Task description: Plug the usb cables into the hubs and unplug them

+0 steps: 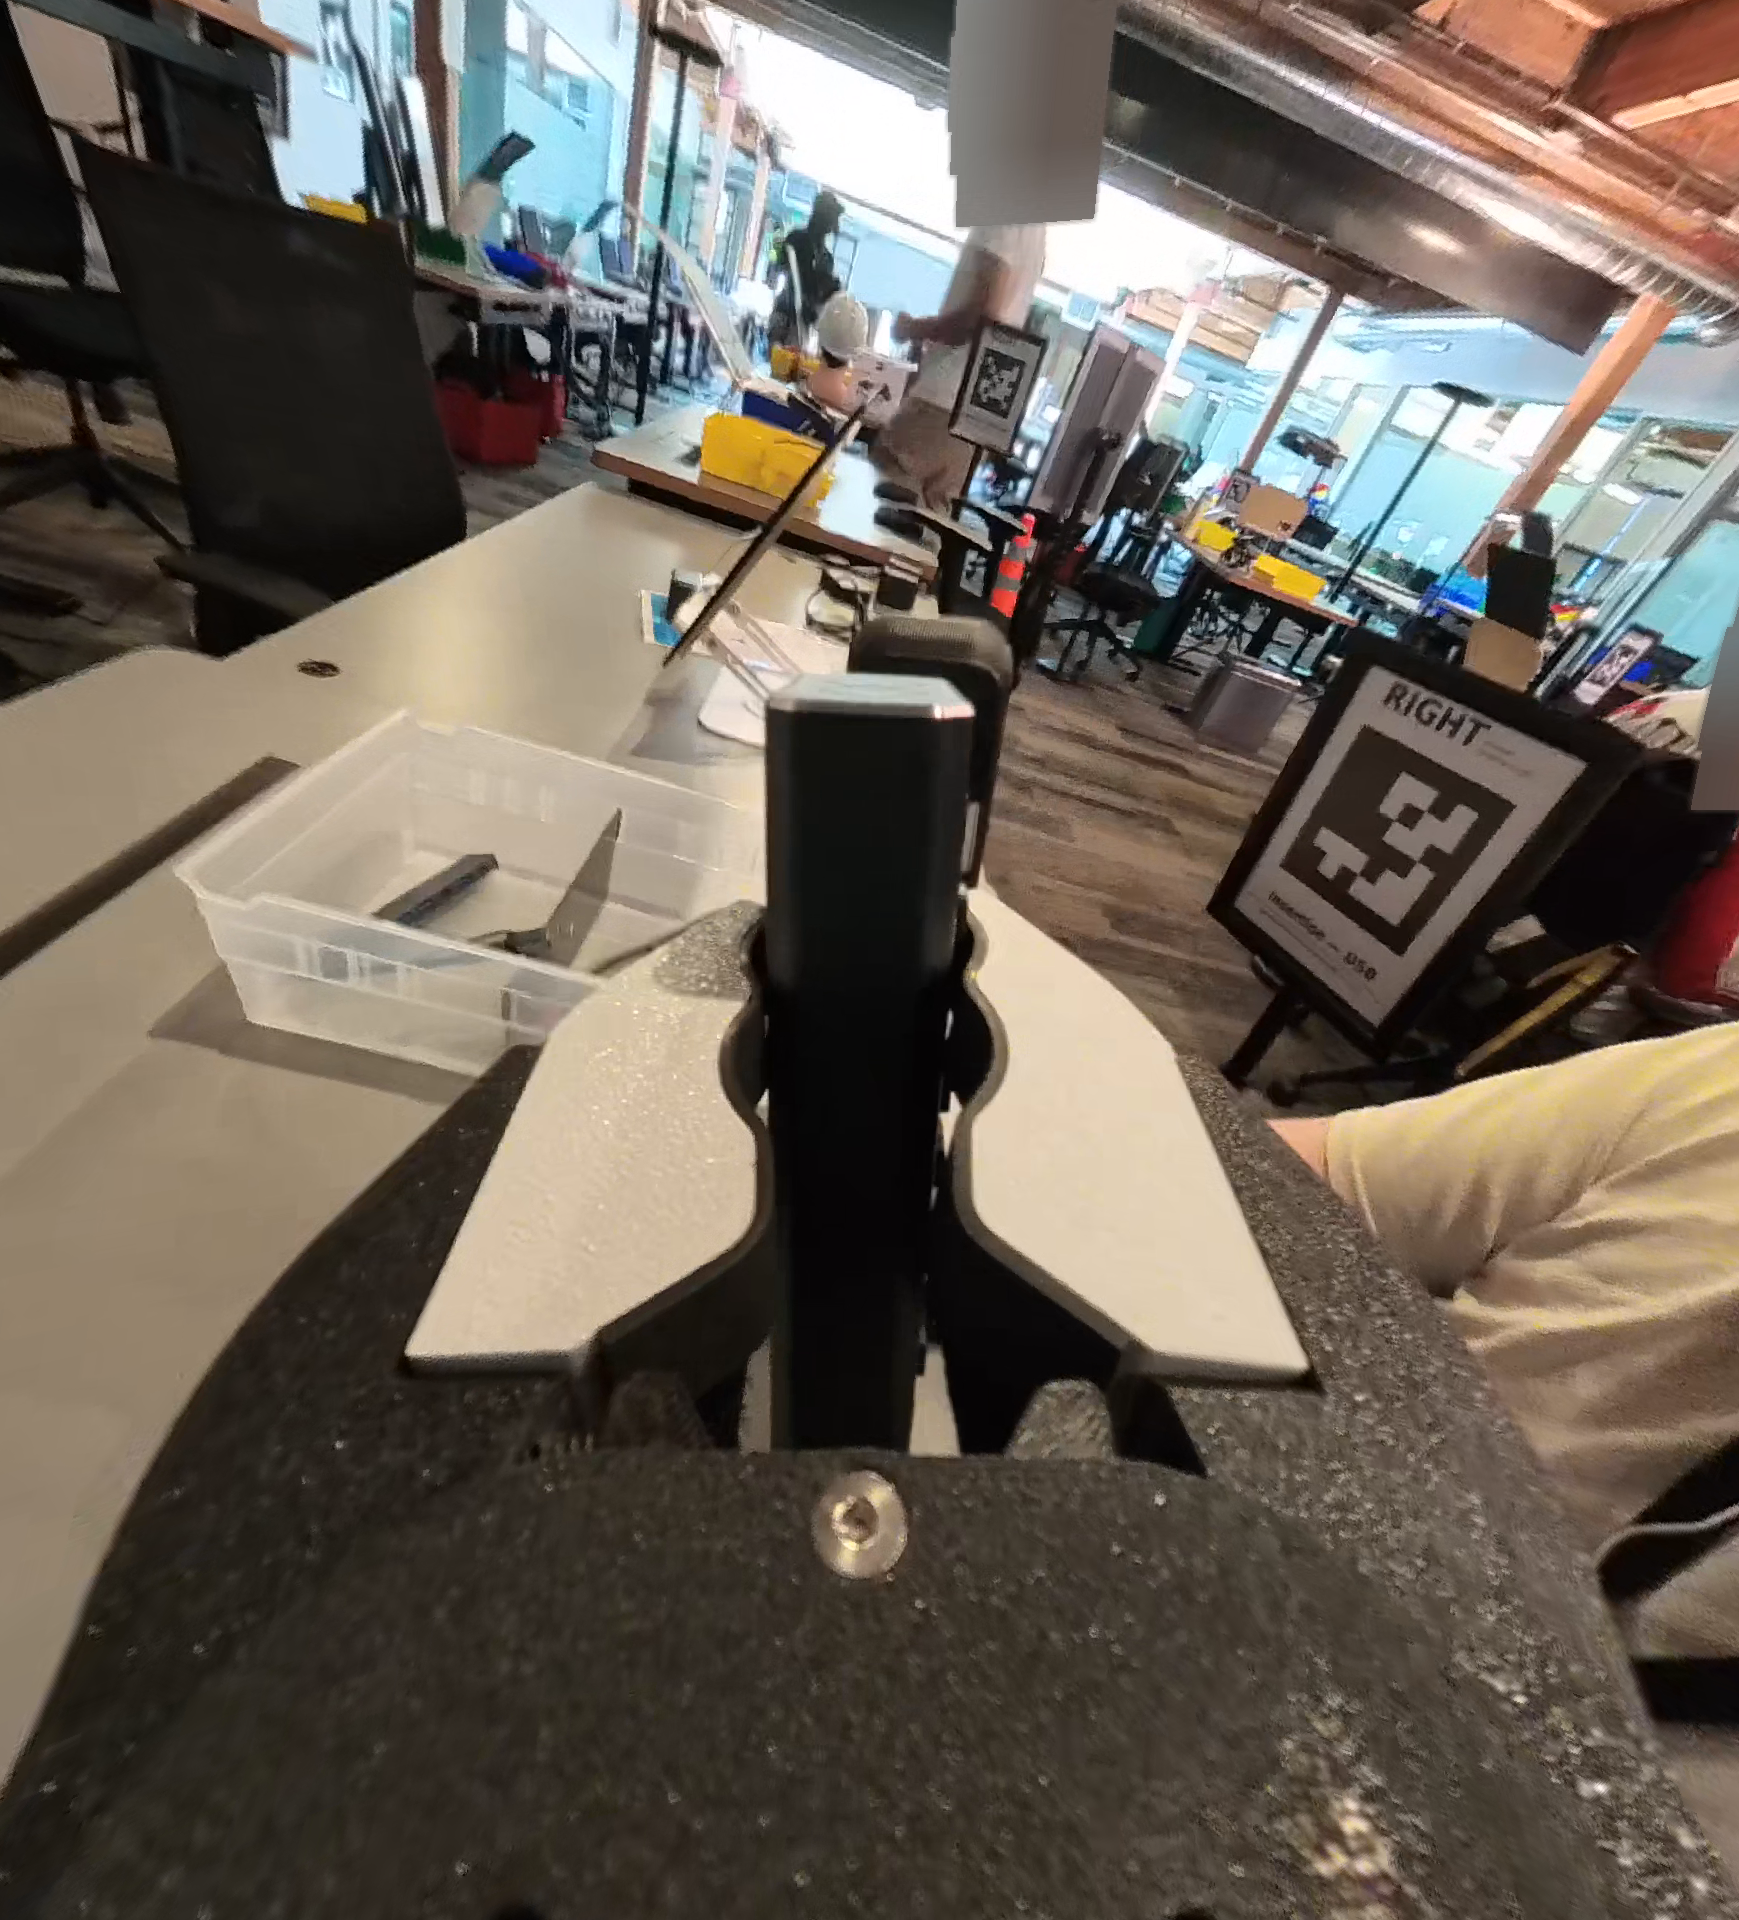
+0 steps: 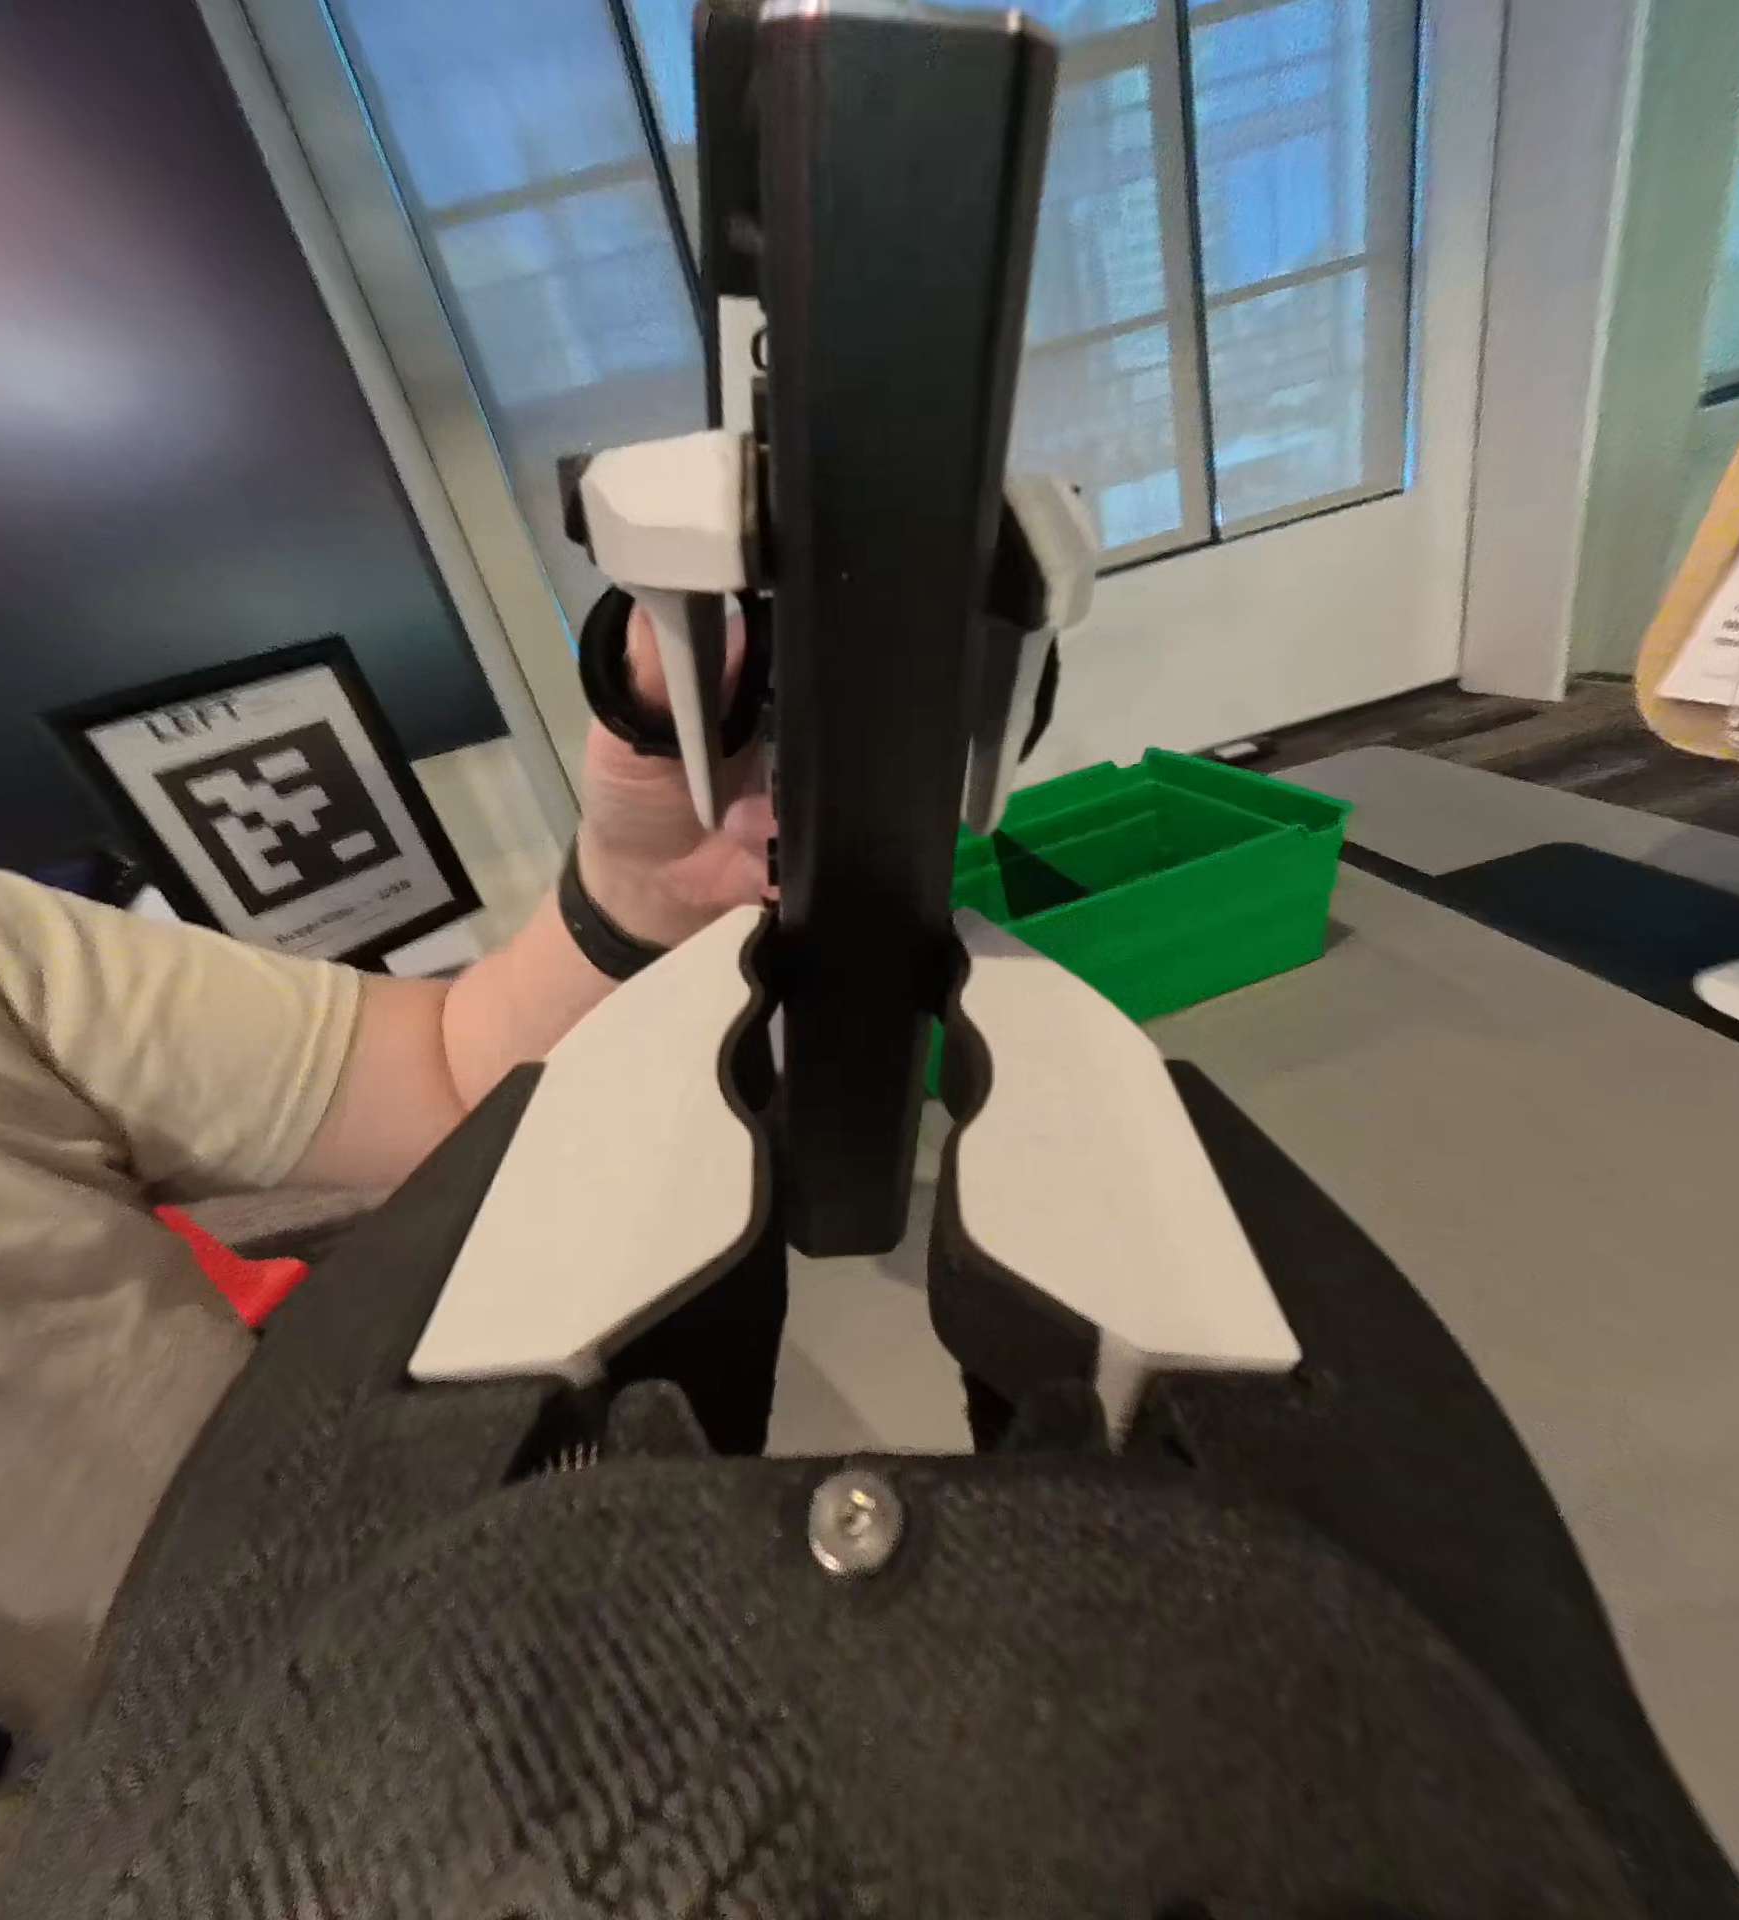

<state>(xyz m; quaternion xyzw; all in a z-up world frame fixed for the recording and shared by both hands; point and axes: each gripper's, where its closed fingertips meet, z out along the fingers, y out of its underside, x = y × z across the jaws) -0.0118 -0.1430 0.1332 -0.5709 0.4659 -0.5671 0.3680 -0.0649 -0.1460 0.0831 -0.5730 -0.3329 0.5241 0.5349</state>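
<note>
Hub (image 1: 865, 935): a dark grey, long, flat-sided bar, held off the counter (image 1: 65, 1195) and clamped from both ends. In the left wrist view it runs from the picture centre toward 12 o'clock, and the left tool (image 1: 860, 935) is closed on it, one white finger pressed to each long side. In the right wrist view we see the same hub (image 2: 896, 623) running from centre up to the frame edge at 12 o'clock, with the right tool (image 2: 854, 935) closed on its near end in the same way. Farther up the bar in that view, the left tool (image 2: 844, 810) faces us, its two white fingers flanking the hub at 9 and 3 o'clock. The person's left hand (image 2: 636, 821) holds that tool from the 9 o'clock side; a black wristband (image 2: 595, 925) sits on the wrist, and a cream sleeve (image 2: 117, 1039) lies further toward 9 o'clock. We cannot tell which face of the hub carries the ports. Left wrist view, 9 o'clock of the hub: a clear plastic tray (image 1: 252, 914) stands on the counter, holding a slim dark bar (image 1: 439, 899) and a pointed metal piece (image 1: 579, 894), which lie close together. At 3 o'clock, a framed marker board (image 1: 1405, 842) stands on the floor. Right wrist view: a green bin (image 2: 1208, 914) sits on the counter just beyond the hub at 3 o'clock, and a second framed marker board (image 2: 273, 810) leans at 9 o'clock.
</note>
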